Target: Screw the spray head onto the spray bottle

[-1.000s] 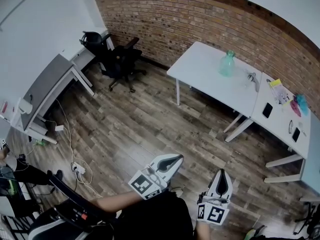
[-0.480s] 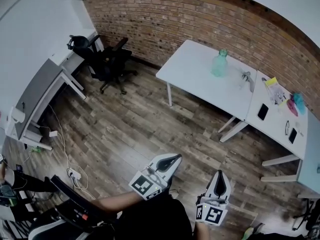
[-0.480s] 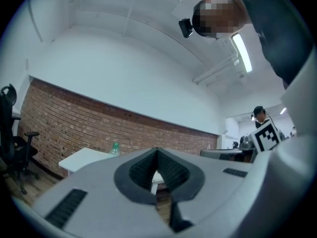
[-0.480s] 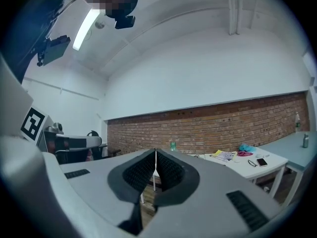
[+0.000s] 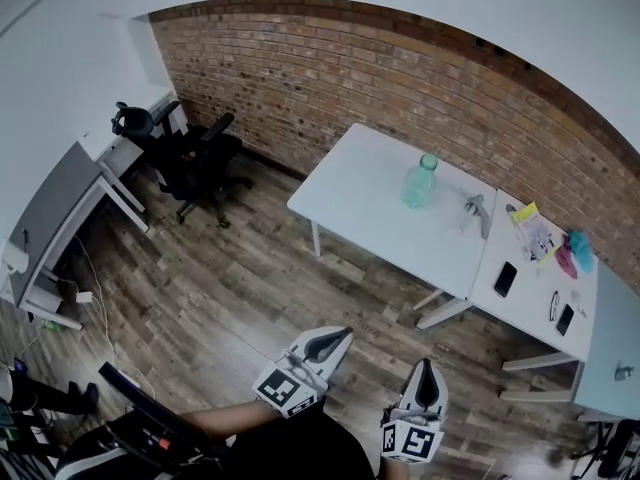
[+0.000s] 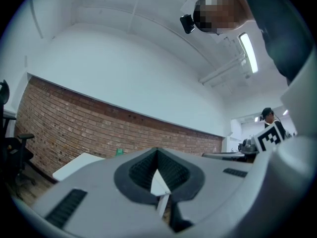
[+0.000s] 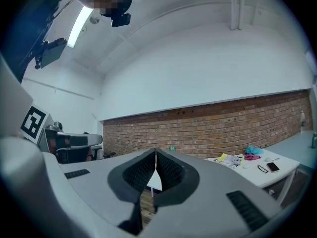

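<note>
A pale green spray bottle (image 5: 419, 181) stands upright without its head on a white table (image 5: 375, 203) by the brick wall. The grey spray head (image 5: 476, 211) lies on the table to the bottle's right. My left gripper (image 5: 341, 333) and right gripper (image 5: 426, 364) are low in the head view, well short of the table, both shut and empty. In the left gripper view, the left gripper (image 6: 157, 150) points level at the table, and the bottle's top (image 6: 119, 152) peeks over the jaws. The right gripper (image 7: 156, 151) likewise shows the bottle's top (image 7: 172, 148) just above it.
A second white table (image 5: 545, 288) joins on the right, carrying phones (image 5: 505, 279), glasses, papers (image 5: 533, 231) and a teal object (image 5: 579, 251). A black office chair (image 5: 200, 163) and a grey desk (image 5: 60, 218) stand at the left. Wooden floor (image 5: 260, 278) lies between me and the tables.
The table with the bottle and spray head has drawn closer and shifted left and down in the head view. Both grippers stay shut and keep their place in the frame.
</note>
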A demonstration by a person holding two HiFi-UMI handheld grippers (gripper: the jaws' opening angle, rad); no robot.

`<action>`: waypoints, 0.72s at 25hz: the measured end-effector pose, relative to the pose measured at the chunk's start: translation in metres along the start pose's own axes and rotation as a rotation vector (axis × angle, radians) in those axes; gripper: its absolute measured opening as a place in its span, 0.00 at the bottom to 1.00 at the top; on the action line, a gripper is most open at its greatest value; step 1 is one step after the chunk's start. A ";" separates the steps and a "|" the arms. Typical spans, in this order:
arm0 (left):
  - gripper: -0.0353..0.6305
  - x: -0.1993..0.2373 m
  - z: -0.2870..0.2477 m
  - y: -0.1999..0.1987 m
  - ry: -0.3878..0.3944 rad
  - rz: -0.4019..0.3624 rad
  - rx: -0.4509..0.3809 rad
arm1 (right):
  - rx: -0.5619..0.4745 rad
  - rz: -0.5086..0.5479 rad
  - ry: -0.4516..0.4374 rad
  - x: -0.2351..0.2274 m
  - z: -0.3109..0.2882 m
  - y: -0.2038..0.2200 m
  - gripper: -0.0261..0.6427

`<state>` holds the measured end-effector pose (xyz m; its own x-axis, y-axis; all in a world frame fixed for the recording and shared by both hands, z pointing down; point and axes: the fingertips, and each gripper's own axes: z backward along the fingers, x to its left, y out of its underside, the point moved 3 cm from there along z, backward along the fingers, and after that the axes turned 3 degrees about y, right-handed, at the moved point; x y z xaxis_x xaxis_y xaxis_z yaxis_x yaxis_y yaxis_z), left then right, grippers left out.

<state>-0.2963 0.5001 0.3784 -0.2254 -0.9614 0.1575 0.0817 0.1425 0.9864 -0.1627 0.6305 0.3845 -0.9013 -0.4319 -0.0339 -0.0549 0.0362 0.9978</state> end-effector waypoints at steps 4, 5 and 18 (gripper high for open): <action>0.05 0.030 -0.026 -0.003 0.017 0.003 -0.002 | 0.009 -0.002 0.020 -0.003 -0.037 -0.003 0.05; 0.05 0.038 -0.033 -0.003 0.021 0.007 -0.002 | 0.011 -0.001 0.022 -0.003 -0.047 -0.004 0.05; 0.05 0.113 -0.072 0.001 0.024 0.049 0.038 | 0.093 -0.023 0.032 0.018 -0.122 0.004 0.05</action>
<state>-0.2522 0.3750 0.3938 -0.1988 -0.9585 0.2045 0.0549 0.1975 0.9788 -0.1269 0.5126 0.3949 -0.8853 -0.4620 -0.0538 -0.1166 0.1084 0.9873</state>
